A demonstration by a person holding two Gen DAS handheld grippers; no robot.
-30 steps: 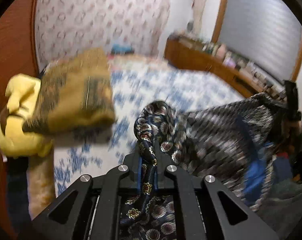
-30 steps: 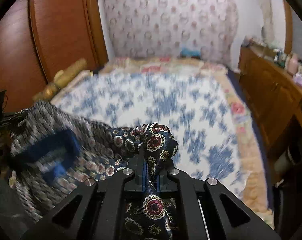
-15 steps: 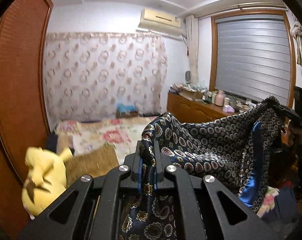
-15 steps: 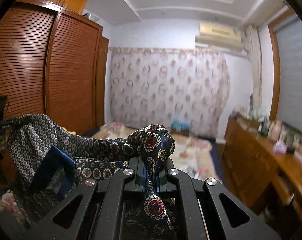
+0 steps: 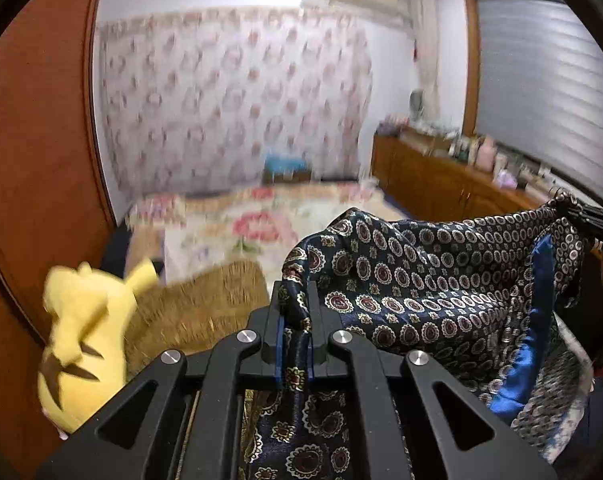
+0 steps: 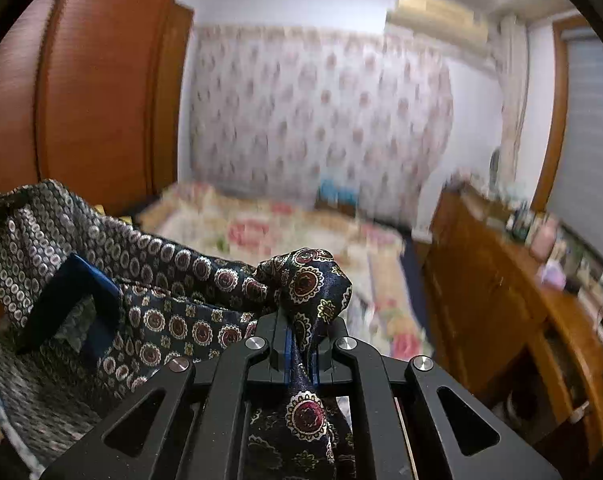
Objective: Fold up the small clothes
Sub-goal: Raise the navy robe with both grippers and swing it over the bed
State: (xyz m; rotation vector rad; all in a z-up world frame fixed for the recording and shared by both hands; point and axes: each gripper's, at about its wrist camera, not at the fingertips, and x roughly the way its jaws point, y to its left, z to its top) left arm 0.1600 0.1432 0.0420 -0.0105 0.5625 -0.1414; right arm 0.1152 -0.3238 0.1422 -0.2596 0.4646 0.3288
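A dark navy garment [image 5: 441,280] with round medallion print and a bright blue lining strip [image 5: 529,340] hangs stretched in the air between both grippers. My left gripper [image 5: 295,300] is shut on one corner of it, the cloth bunched between the pads. Seen from the left wrist, the right gripper [image 5: 589,216] holds the far corner at the right edge. In the right wrist view my right gripper [image 6: 301,320] is shut on a bunched corner of the garment [image 6: 173,280], which stretches away to the left, lifted above the bed.
A bed with a floral cover [image 5: 261,228] lies ahead. A yellow plush toy [image 5: 81,336] and a tan woven cushion [image 5: 197,304] sit by the wooden wardrobe [image 5: 33,160] on the left. A low wooden cabinet [image 6: 521,300] crowded with bottles runs along the right wall.
Both grippers rose with the garment, lifting it off the blue-patterned bedspread and pulling it taut. The views swung from the bed up to the room, then tipped slightly back down.
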